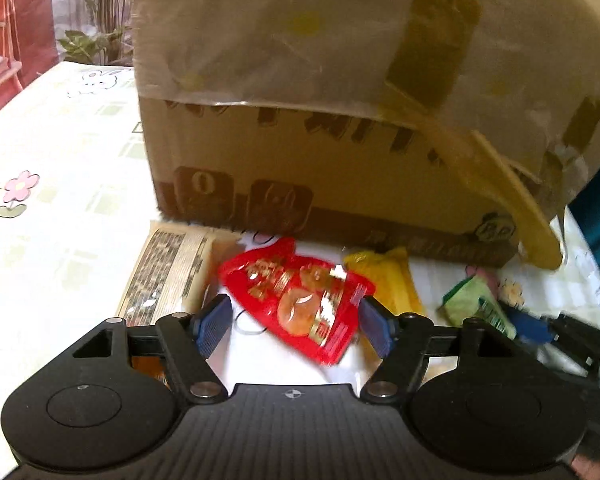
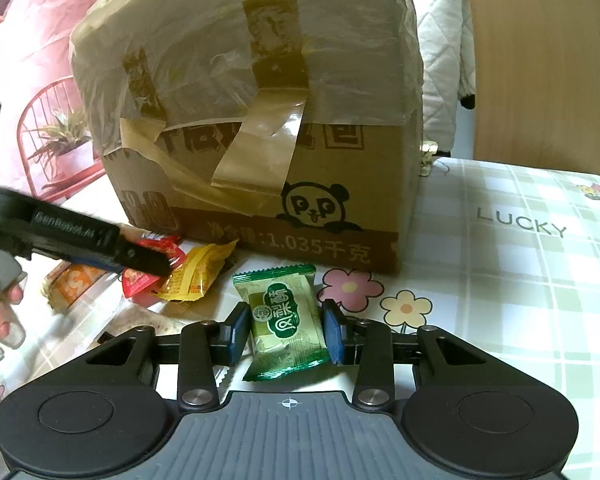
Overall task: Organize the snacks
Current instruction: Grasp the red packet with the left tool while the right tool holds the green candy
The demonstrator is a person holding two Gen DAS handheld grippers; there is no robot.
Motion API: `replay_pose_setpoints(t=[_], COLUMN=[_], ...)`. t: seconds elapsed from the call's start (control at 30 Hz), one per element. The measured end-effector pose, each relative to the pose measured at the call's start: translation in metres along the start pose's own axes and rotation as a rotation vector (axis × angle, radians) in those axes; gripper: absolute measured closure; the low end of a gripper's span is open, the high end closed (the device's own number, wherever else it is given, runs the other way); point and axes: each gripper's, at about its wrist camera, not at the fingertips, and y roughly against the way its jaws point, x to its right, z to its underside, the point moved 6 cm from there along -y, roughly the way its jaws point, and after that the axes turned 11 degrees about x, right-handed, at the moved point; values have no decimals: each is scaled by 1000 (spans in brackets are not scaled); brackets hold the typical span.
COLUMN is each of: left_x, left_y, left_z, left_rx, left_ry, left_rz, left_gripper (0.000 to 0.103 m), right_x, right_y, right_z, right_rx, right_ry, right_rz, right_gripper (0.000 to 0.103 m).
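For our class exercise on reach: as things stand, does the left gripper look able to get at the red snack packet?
Probably yes. The left gripper is open, its fingers on either side of the red snack packet, with nothing between them. The yellow packet lies close beside it.

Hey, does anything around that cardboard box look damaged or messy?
Yes. The cardboard box is wrapped in wrinkled tape, and one tape strip has peeled loose and hangs down its front. Snack packets lie scattered at its base, including a red packet and a green packet.
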Motion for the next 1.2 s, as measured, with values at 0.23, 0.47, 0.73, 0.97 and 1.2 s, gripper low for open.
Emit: replay_pose_setpoints(t=[0.23,0.47,0.73,0.97,1.2], left_x=[-24,-45,-28,-24,-24], left_y=[19,22,-9,-5,17], left_z=[9,0,-17,-9,14], left_rx=[-7,-21,21,38,31], left_ry=[-25,151,115,36,-25], left_rz=[-67,-68,-212,-242,-210], left_gripper=[31,32,31,22,22], right_x=[-3,-4,-5,-6,-7], right_y=[1,0,0,1,1], right_z=[1,1,2,2,3], right_rx=[2,2,4,8,7], right_ry=[-10,-11,-17,-27,-29], right_rz=[-3,-10,-15,-16,-16], right_gripper=[67,67,67,67,67])
